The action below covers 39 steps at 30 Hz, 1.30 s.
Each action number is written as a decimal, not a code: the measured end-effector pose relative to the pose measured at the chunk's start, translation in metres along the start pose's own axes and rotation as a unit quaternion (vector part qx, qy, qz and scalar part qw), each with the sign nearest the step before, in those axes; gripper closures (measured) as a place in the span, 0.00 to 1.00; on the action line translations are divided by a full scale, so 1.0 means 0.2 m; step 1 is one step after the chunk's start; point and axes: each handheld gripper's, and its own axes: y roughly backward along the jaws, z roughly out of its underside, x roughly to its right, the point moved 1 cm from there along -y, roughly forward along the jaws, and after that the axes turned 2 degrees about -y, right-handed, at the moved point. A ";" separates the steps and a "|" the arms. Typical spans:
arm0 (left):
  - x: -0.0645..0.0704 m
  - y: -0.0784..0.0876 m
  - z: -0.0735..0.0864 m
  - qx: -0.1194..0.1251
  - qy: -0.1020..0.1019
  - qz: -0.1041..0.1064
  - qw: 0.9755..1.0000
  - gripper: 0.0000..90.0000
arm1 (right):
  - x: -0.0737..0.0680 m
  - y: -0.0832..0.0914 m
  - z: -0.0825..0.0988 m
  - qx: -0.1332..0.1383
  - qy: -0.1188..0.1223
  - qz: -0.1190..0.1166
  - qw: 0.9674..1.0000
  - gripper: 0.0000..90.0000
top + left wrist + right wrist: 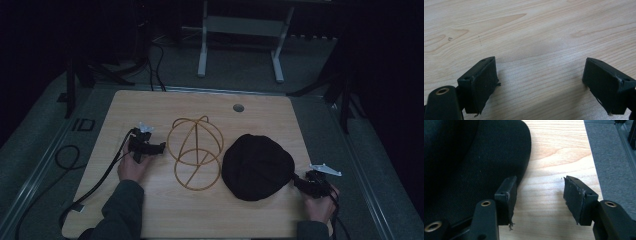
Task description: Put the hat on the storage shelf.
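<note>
Now both tongs are held spread, the right tongs [539, 197] beside the black hat [257, 167]; its brim should be pinched squarely, probably for the wire stand [195, 145].

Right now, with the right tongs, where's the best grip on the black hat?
Probably the hat's near right edge, from the table's right side. The fabric lies flat there as a thin rim, and the open right tongs already sit beside it, one jaw at the fabric and bare wood between them.
</note>
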 end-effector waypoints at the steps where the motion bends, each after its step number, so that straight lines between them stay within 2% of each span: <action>1: 0.00 0.00 0.00 0.000 0.001 0.000 1.000 0.14 | 0.00 0.00 0.00 -0.001 0.003 0.003 1.000 0.49; 9: 0.00 0.00 0.00 0.000 0.001 -0.001 1.000 0.14 | -0.01 0.00 0.00 -0.003 0.001 0.008 1.000 0.49; 14: 0.00 0.00 0.00 0.000 0.001 -0.001 1.000 0.14 | -0.01 0.01 -0.02 -0.025 0.006 0.006 1.000 0.50; 20: 0.00 0.00 0.00 0.000 0.001 -0.001 1.000 0.14 | 0.01 0.02 -0.02 -0.035 0.024 -0.010 0.999 0.50; 22: 0.00 0.00 0.00 0.000 0.001 -0.001 1.000 0.14 | 0.02 0.03 -0.02 -0.042 0.029 -0.014 0.999 0.55; 27: 0.00 0.00 0.00 0.000 0.001 -0.001 1.000 0.14 | 0.02 0.05 -0.02 -0.061 0.042 -0.021 0.997 0.56; 33: 0.00 0.00 0.00 0.000 0.001 -0.001 1.000 0.14 | 0.01 0.11 -0.04 -0.060 0.056 -0.030 0.996 0.53; 39: 0.00 0.00 0.00 0.000 0.001 -0.001 1.000 0.14 | -0.04 0.17 -0.09 -0.053 0.068 -0.040 0.995 0.51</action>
